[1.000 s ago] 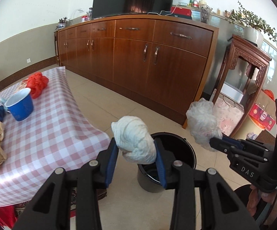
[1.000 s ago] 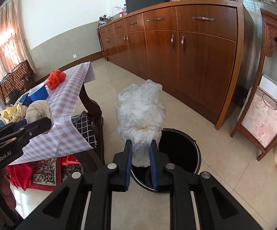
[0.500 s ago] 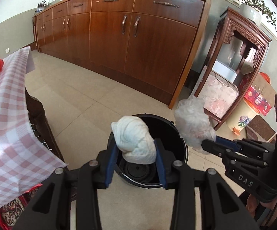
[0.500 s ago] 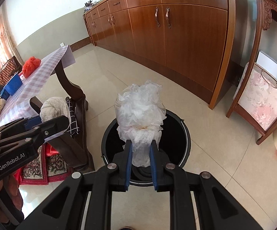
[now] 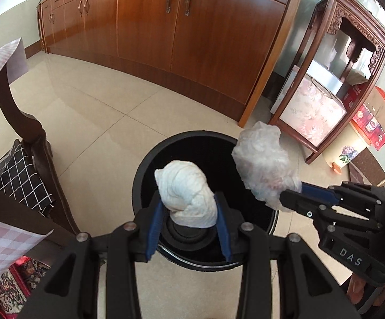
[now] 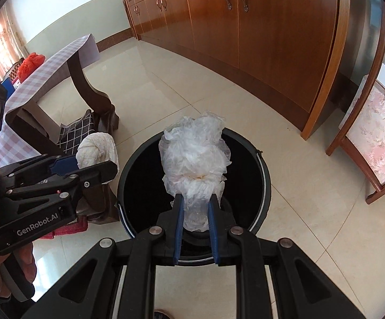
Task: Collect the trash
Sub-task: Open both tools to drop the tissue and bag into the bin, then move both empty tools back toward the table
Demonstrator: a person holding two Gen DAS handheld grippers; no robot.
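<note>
Black round plastic bin [image 5: 205, 180] sits below both loads: left gripper [image 5: 189, 228] clamps a crumpled white paper wad [image 5: 187, 194], right gripper [image 6: 195, 228] clamps a clear plastic bag bundle [image 6: 195, 156]. Neither is dropped yet; red trash [image 6: 30, 62] waits on the table at ten o'clock

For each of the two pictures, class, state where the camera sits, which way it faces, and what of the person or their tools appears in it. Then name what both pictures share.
Left wrist view: sits on the left gripper, facing steeply down at the black bin; its fingers hold a white paper wad; the right gripper enters alongside.
Right wrist view: sits on the right gripper, facing down at the bin; it grips a clear plastic bag; a hand shows.
Shared: bin, both grippers, both trash pieces, wooden cabinets, table.
</note>
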